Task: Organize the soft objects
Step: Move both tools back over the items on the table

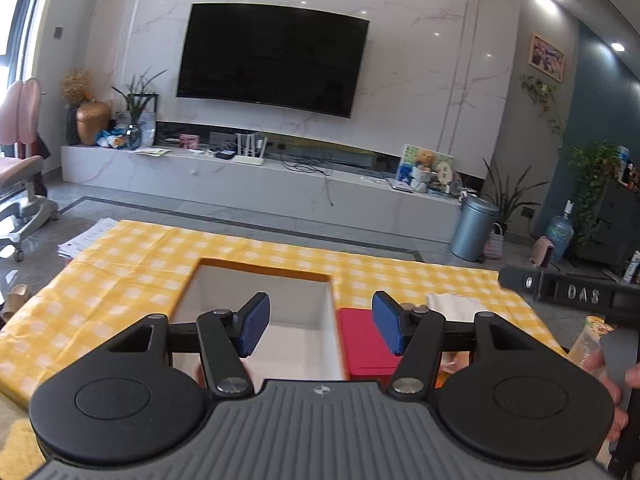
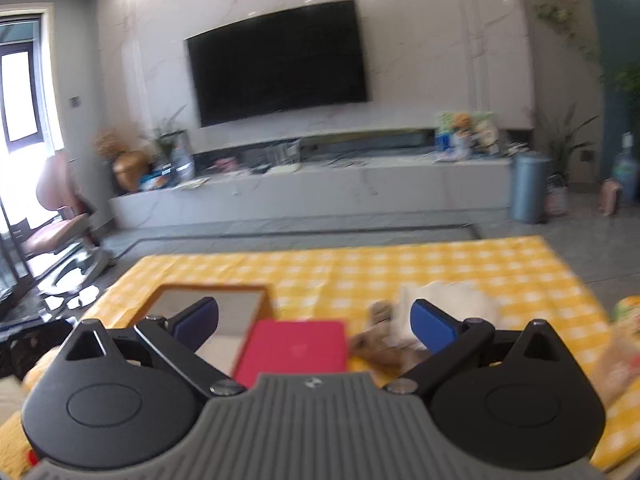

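An open box with white inside walls and an orange rim sits on the yellow checked cloth. My left gripper is open and empty above the box's right wall. A red flat lid or pad lies to the right of the box, and a white soft cloth lies beyond it. In the blurred right wrist view my right gripper is open and empty above the red pad. A brown soft toy and the white cloth lie by its right finger. The box is at the left.
The right gripper's black body and the hand on it show at the right edge of the left wrist view. A snack packet lies at the cloth's right. Papers lie past the cloth's left corner. A TV bench and a bin stand behind.
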A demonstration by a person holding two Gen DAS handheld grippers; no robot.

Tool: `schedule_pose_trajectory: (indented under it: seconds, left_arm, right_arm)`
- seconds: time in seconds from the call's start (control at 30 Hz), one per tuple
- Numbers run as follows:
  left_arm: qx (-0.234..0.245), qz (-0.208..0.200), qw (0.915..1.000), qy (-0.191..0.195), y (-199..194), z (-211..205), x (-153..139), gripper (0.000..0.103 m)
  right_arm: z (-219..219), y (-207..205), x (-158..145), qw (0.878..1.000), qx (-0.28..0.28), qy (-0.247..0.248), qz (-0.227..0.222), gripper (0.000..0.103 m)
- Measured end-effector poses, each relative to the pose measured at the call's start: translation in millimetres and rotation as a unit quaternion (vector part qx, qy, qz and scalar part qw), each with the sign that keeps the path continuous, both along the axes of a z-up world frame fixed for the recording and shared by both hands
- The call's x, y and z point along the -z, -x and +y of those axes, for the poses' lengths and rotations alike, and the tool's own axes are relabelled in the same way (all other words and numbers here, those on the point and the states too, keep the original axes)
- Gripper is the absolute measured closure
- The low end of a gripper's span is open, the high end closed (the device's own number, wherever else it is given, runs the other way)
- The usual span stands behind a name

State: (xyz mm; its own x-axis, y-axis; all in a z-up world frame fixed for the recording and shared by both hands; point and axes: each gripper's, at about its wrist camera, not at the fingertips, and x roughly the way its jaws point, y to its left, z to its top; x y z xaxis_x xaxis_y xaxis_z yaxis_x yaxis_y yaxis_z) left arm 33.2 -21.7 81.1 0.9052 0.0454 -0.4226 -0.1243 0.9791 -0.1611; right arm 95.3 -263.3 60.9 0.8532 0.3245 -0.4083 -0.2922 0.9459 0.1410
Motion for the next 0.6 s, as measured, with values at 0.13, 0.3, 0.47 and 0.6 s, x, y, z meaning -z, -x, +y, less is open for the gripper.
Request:
schedule_pose_trajectory:
  seconds: [0.13, 0.3, 0.47, 0.6]
  left_arm:
    - [0.018, 0.011, 0.9997, -0.014, -20, -34, 8, 0.034]
    - [0.057, 0.030, 0.9978, -0.017, -41, -72, 29, 0.034]
    - [0.101, 0.044, 0.9938, -0.019, -61, -105, 56, 0.034]
    - [0.147, 0.071, 0.9864, -0.022, -72, -128, 85, 0.034]
  right_arm:
    - [-33, -17, -17, 0.998, 0.054, 0.027, -0.015, 0.003]
    - [-77, -36, 10, 0.996, 0.090, 0.002, 0.020, 0.003]
    - [-101, -57, 64, 0.990, 0.111, -0.021, 0.087, 0.003]
    - [-119, -71, 98, 0.981, 0.125, -0.042, 0.139, 0.003]
